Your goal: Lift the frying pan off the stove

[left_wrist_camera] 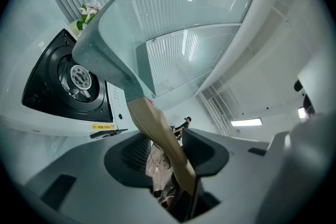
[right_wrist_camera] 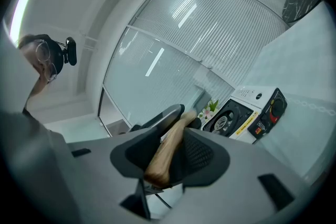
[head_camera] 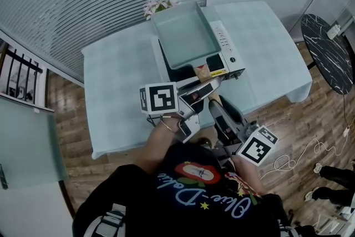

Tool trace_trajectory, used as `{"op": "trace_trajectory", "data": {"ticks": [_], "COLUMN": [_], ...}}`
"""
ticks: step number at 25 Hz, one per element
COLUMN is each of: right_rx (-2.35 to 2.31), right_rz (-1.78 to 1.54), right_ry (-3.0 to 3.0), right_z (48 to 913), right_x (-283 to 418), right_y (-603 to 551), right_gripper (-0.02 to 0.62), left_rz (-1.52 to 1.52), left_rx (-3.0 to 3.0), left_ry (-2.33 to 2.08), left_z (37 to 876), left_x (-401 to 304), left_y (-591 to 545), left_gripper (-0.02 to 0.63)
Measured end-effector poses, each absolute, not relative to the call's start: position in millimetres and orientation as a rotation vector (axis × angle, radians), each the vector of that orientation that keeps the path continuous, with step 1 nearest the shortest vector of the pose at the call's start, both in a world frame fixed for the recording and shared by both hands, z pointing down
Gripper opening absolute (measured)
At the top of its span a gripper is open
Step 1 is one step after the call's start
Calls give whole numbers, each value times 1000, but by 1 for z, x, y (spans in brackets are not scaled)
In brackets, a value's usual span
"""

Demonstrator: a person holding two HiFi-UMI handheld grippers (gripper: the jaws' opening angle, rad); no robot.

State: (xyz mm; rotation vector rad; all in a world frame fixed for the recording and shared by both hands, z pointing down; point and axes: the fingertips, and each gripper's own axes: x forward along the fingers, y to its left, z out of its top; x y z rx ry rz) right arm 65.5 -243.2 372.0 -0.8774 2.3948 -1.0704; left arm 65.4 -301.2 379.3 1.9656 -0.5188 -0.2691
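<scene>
A square pale-teal frying pan [head_camera: 183, 33] with a wooden handle [head_camera: 203, 71] hangs tilted over the white portable stove [head_camera: 224, 47]. Beneath the pan [left_wrist_camera: 105, 44], the black burner [left_wrist_camera: 79, 78] is uncovered and the pan stands clear of it. My left gripper [head_camera: 206, 85] is shut on the handle [left_wrist_camera: 157, 131], with its pads on both sides. My right gripper [head_camera: 219, 105] sits just behind it, shut on the end of the handle [right_wrist_camera: 167, 149]. The stove [right_wrist_camera: 252, 105] lies ahead of it to the right.
The stove rests on a table with a pale teal cloth [head_camera: 119, 80]. Flowers [head_camera: 158, 5] stand at its far edge by the ribbed glass wall. A round black table [head_camera: 327, 50] stands at the right, and cables [head_camera: 302, 155] lie on the wooden floor.
</scene>
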Motion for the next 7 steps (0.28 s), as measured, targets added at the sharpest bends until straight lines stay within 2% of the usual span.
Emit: {"op": "trace_trajectory", "data": {"ticks": [7], "right_rx": [-879], "right_rz": [-1069], "right_ry": [2389], "right_z": [371], "right_x": [65], "right_y": [-240], "right_gripper": [140], "left_rz": [-263], "left_rx": [1969], "left_ry": [-520], "left_z": [378], "left_x": [65], "left_y": [-298], "left_gripper": [170]}}
